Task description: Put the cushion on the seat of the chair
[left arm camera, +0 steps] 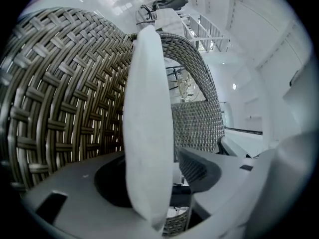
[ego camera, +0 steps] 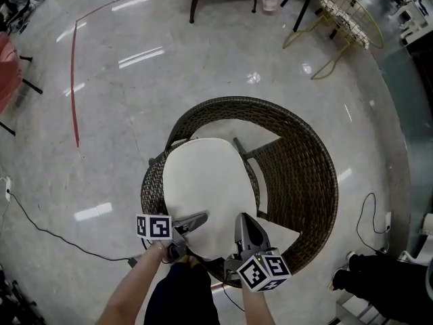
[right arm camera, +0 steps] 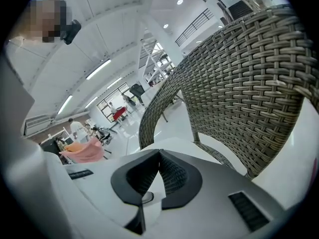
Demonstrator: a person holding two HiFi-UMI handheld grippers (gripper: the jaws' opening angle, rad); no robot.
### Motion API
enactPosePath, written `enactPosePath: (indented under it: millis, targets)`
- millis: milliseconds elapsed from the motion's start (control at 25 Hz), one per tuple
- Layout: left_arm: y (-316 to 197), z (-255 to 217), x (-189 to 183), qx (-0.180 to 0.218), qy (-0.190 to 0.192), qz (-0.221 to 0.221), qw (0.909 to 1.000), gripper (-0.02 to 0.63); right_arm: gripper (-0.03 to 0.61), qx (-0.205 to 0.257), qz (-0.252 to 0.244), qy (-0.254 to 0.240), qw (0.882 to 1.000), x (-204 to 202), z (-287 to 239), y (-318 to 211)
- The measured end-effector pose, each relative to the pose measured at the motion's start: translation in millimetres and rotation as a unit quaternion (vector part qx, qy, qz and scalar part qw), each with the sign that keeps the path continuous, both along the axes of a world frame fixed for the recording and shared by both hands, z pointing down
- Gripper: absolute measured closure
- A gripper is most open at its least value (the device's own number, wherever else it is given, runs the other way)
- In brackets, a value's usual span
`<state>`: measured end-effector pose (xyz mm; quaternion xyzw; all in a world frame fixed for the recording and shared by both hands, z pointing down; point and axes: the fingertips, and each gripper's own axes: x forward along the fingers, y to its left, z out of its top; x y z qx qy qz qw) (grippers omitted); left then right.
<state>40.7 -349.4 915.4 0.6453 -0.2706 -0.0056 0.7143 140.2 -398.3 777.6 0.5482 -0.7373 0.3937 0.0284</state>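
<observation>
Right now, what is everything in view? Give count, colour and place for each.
chair: one, dark brown wicker, middle of the floor.
cushion: one, cream, over the chair, near edge at both tongs.
floor line: one, red, upper left on the floor.
cables: two, black, on the floor at left and at right.
wire frame: one, gold, upper right.
left tongs: one, grey, open, cushion edge between them.
right tongs: one, grey, closed on the cushion's near edge.

Glossy pale stone floor (ego camera: 135, 80), round dark brown wicker chair (ego camera: 304, 181) at centre, red line (ego camera: 72, 80) at left, black cable (ego camera: 27, 217) near left, gold wire frame (ego camera: 342, 15) far right
</observation>
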Motion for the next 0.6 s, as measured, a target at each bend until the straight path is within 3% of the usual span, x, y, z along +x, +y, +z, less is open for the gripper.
enactPosePath:
  millis: [120,160,320,440,600]
  targets:
    - [0.4,5.6,-6.2,-0.010,-0.047,-0.004,0.9989,0.201,0.561,0.002,0.002,-0.003,1.000,-0.1,-5.0,0.1]
    - [0.9,6.0,-8.7,-0.010,-0.066,-0.006,0.9978,0.172,0.561,0.003,0.003,-0.003,1.000,-0.2,-7.5,0.8]
    - [7.7,6.8,-15.1,-0.018,-0.133,0.003,0.9910,0.112,0.561,0.007,0.007,-0.008,1.000,-2.7,-18.7,3.0]
    - [17.0,10.5,-21.4,-0.033,-0.177,0.016,0.9835,0.110,0.561,0.008,0.005,-0.013,1.000,-6.8,-26.2,6.8]
    - [29.6,4.4,-32.2,-0.051,-0.201,0.014,0.9782,0.101,0.561,0.008,-0.001,-0.013,1.000,-10.0,-41.0,14.6]
